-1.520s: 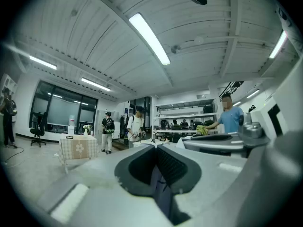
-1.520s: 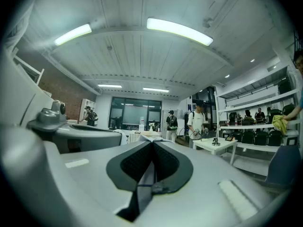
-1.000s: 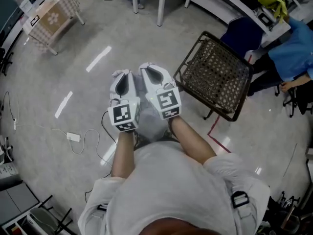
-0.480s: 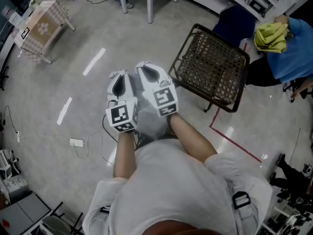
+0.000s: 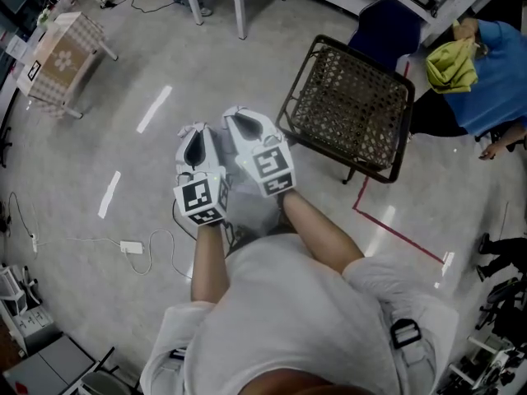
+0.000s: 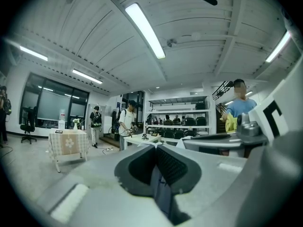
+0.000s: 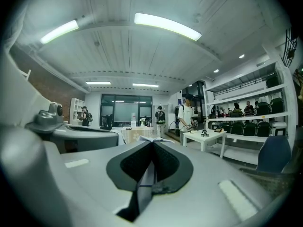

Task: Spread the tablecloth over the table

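- Grey workshop floor [image 5: 123, 163]; checked beige tablecloth [image 5: 59, 54] sits draped well ahead-left of both hand-held grippers.
- Left hand-held gripper [image 5: 193, 127] and right hand-held gripper [image 5: 236, 113]: jaws closed, empty.

Ahead on your right stands a black wire-mesh rack [image 5: 350, 109]. A red tape line [image 5: 397, 234] marks the floor near it. On your left, a white adapter [image 5: 132, 246] lies on the floor with its cable [image 5: 70, 239].
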The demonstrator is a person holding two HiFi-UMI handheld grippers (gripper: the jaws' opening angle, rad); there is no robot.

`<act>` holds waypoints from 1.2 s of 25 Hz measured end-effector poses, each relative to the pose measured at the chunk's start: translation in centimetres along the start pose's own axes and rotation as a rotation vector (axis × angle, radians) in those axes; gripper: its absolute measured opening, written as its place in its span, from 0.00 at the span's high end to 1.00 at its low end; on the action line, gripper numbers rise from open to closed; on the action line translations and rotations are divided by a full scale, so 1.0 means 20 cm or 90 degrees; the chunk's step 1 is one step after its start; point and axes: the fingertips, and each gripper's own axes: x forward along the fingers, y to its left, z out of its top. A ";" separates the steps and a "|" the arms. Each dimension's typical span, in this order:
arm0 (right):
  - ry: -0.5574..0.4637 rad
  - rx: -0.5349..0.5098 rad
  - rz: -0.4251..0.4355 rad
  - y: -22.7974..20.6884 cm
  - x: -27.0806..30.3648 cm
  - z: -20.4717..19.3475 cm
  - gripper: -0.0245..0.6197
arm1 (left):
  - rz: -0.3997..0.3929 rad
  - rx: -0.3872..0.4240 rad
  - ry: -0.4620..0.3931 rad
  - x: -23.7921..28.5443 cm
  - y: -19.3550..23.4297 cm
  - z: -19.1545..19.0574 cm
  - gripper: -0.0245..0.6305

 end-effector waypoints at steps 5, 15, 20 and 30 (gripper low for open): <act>0.004 0.002 -0.001 -0.04 0.02 -0.02 0.95 | 0.001 0.000 0.004 0.04 -0.01 -0.01 0.93; 0.017 0.010 0.022 -0.22 0.04 -0.06 0.95 | 0.019 -0.012 0.016 0.19 -0.12 -0.08 0.93; 0.019 0.011 0.035 -0.38 0.05 -0.05 0.95 | 0.039 -0.016 0.016 0.29 -0.20 -0.04 0.93; 0.032 0.047 0.030 -0.63 0.24 -0.11 0.95 | 0.039 -0.003 0.043 0.58 -0.22 -0.09 0.93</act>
